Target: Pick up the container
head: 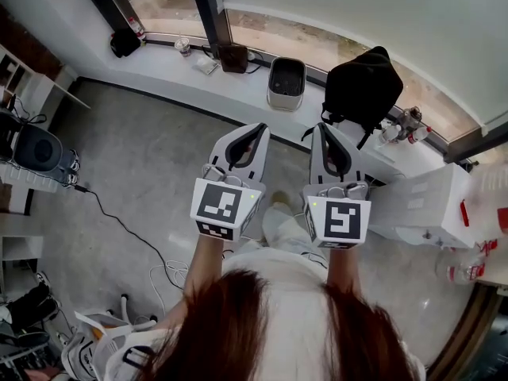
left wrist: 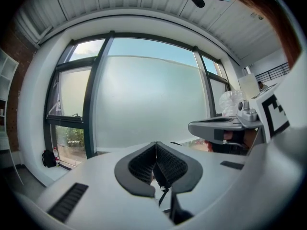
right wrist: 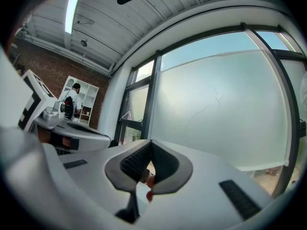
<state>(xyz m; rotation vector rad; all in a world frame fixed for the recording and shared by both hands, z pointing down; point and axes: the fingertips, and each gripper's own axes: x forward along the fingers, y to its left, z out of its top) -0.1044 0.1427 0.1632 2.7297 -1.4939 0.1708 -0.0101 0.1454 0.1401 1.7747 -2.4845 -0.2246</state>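
Observation:
A white container (head: 286, 83) with a dark open top stands on the white window ledge (head: 238, 86), ahead of both grippers. My left gripper (head: 260, 125) is held over the grey floor, its tip pointing toward the ledge, short of the container and to its left. My right gripper (head: 321, 125) is level beside it, just right of the container's line. In the left gripper view the left gripper (left wrist: 156, 143) has its ribbed pads meeting, with nothing between them. In the right gripper view the right gripper (right wrist: 150, 142) also has its tips together and holds nothing.
A black backpack (head: 363, 86) sits on the ledge right of the container, and a brown object (head: 233, 57) and a small black bag (head: 125, 42) lie to its left. A white cabinet (head: 425, 205) stands at the right. Cables (head: 119, 221) trail over the floor. A person (right wrist: 73, 102) stands by distant shelves.

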